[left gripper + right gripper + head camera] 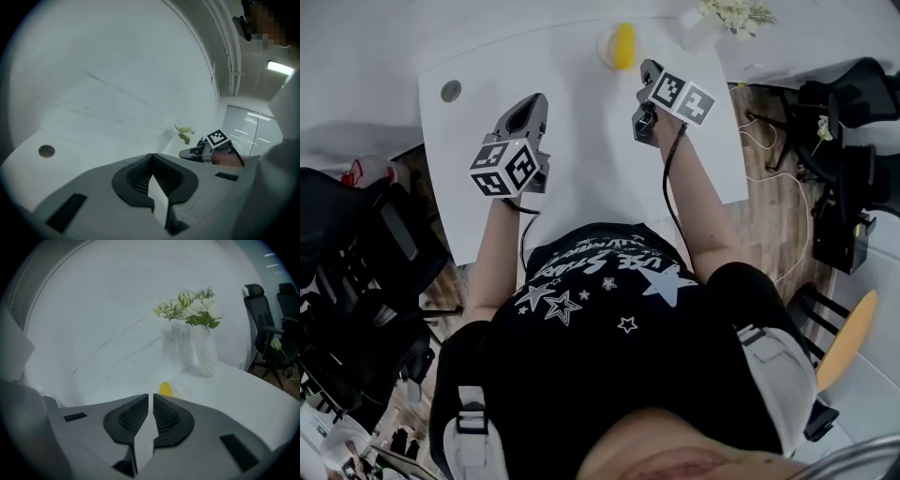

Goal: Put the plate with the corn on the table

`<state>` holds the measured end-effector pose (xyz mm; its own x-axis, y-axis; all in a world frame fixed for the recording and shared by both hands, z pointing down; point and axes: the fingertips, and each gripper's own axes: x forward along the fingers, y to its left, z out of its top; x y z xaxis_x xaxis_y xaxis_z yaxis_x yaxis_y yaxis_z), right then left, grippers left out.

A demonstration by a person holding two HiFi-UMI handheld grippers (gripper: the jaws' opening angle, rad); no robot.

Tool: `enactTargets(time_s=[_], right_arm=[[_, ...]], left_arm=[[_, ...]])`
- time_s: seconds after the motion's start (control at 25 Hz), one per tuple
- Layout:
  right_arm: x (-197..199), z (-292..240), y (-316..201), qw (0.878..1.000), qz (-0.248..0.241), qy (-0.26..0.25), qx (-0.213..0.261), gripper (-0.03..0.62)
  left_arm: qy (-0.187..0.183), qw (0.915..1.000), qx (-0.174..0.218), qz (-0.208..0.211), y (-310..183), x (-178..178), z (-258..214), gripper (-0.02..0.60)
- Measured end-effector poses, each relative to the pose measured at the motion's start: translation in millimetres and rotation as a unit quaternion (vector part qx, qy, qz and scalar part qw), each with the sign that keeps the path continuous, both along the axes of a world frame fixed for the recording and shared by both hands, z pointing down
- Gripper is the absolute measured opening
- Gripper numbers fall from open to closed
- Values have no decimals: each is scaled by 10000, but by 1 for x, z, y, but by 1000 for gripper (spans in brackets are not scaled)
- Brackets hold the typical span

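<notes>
Left gripper (151, 154) and right gripper (151, 395) were pressed together, empty; the right needed to back off without nudging the plate (606, 47).

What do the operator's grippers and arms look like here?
The left gripper and right gripper match: grey moulded bodies with black ribbed pads, each carrying a cube with black-and-white square markers. A black cable trails from each along the forearm. The person wears a black T-shirt printed with white stars; the forearms are uncovered.
</notes>
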<state>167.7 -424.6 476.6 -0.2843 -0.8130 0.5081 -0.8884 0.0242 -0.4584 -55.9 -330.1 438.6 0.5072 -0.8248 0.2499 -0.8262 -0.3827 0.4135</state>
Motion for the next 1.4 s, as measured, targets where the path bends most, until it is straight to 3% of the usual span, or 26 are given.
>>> enactTargets(time_s=[0.16, 0.32, 0.4, 0.68, 1.0, 1.4], right_arm=[[-21, -29, 26, 9969, -102, 542, 560, 20], [-43, -32, 66, 9846, -275, 1447, 944, 17], [-45, -27, 89, 9811, -192, 1626, 1031, 14], [-36, 0, 157, 9841, -50, 1564, 845, 8], [-40, -1, 195, 9777, -233, 1793, 1063, 6], [-47, -19, 320, 9788, -298, 1643, 1184, 6]], left_arm=[[-115, 9997, 17, 215, 23, -17, -2, 8], [-183, 9986, 16, 504, 42, -34, 8, 8], [-190, 9978, -15, 641, 48, -35, 19, 8], [-315, 9944, -186, 996, 74, -25, 48, 8], [-896, 9882, 570, 1105, 119, -9, 30, 8], [-877, 9853, 611, 1332, 230, 11, 13, 8]])
